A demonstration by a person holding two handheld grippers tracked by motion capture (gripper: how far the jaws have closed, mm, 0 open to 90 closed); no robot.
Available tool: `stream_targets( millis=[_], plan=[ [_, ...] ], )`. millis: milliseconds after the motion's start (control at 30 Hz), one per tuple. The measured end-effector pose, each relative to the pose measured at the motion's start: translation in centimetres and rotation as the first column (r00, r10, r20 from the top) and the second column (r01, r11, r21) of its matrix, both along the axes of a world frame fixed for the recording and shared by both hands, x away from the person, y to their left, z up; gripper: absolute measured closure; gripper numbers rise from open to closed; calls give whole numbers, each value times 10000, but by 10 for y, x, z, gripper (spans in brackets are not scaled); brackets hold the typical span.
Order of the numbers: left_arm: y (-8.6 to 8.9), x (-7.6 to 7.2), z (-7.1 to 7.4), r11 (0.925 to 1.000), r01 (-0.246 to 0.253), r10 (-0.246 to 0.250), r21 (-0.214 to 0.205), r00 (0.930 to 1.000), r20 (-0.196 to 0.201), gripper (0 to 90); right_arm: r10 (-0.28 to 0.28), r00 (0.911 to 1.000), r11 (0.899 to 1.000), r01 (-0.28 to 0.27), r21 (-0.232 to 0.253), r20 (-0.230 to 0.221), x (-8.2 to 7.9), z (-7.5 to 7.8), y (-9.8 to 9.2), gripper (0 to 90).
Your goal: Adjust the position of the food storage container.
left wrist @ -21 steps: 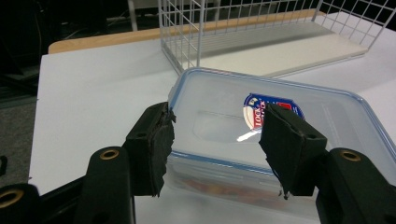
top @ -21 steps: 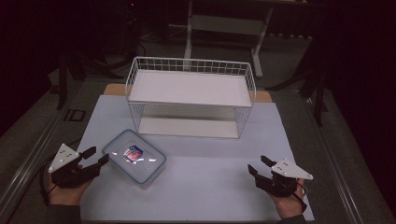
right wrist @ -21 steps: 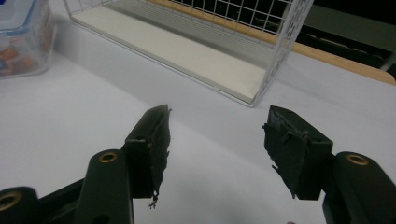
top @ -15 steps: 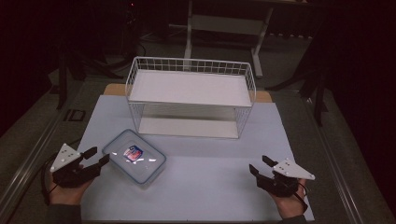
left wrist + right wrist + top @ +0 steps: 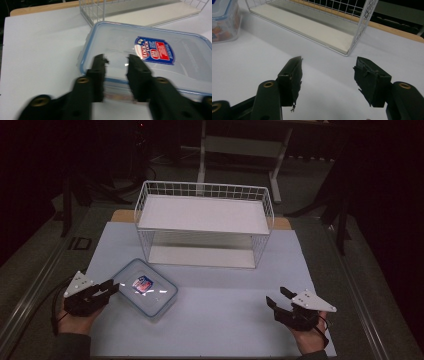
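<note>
- The left gripper (image 5: 116, 61) is seen at the near edge of the clear lidded food container (image 5: 145, 287), its jaws parted narrowly and set over the lid's rim; nothing is clamped, and contact with the lid cannot be confirmed through the blur.
- The right gripper (image 5: 277, 298) is held released, jaws wide apart with nothing between them, well to the right of the container and in front of the white wire shelf rack (image 5: 204, 222).
- Risk: the smooth lid could be skated over by the narrow jaws, and the container could be pushed along the white table mat (image 5: 225, 305) toward the rack rather than gripped.
- Risk: if only the lid's rim or latch flap is pinched, the container could tilt or the lid could be popped loose, its contents being shifted.
- Appearance: the container is rectangular with rounded corners, transparent, edged with a blue seal, and bears a red-and-blue brand sticker (image 5: 155, 50) on the lid; orange contents are glimpsed through the wall in the right gripper view.
- Position: the container lies flat on the mat, just in front of the rack's left corner.
</note>
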State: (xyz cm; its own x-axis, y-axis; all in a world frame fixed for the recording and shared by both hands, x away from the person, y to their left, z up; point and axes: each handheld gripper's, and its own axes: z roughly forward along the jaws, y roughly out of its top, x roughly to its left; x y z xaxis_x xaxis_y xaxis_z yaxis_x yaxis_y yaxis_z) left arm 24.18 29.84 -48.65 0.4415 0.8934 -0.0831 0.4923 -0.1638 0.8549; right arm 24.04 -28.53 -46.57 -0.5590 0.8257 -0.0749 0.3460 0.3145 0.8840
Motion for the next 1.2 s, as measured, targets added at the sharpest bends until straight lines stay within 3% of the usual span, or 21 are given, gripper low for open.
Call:
stream_targets(
  millis=[133,300,467,500,667,800,1000,1200],
  plan=[
    [5,5,0,9996,-241,237,-132,9994,-240,894,1,10000,10000,-1,-3,-29,0,-1,1,387],
    [7,20,0,9985,-537,541,90,9975,-452,899,0,10000,10000,0,14,-41,0,-1,2,386],
    [13,34,-4,9958,-881,866,-247,9947,-554,899,-12,10000,10000,12,42,-41,-1,-1,1,387],
    [13,39,-2,9941,-1053,1067,278,9926,-571,899,-34,10000,10000,35,76,-52,0,-1,0,387],
    [17,48,-8,9911,-1158,1211,655,9891,-839,899,-8,10000,10000,8,74,-60,-1,-1,0,388],
    [16,50,-12,9909,-1105,1179,770,9882,-982,900,14,10000,10000,-14,65,-73,-1,-1,1,389],
    [18,45,-12,9927,-1072,1123,547,9886,-1001,900,36,9999,9999,-35,111,-120,0,-2,1,390],
    [12,39,-13,9967,-660,706,480,9923,-1020,900,82,9999,9999,-81,76,-143,0,-2,2,392]
  ],
)
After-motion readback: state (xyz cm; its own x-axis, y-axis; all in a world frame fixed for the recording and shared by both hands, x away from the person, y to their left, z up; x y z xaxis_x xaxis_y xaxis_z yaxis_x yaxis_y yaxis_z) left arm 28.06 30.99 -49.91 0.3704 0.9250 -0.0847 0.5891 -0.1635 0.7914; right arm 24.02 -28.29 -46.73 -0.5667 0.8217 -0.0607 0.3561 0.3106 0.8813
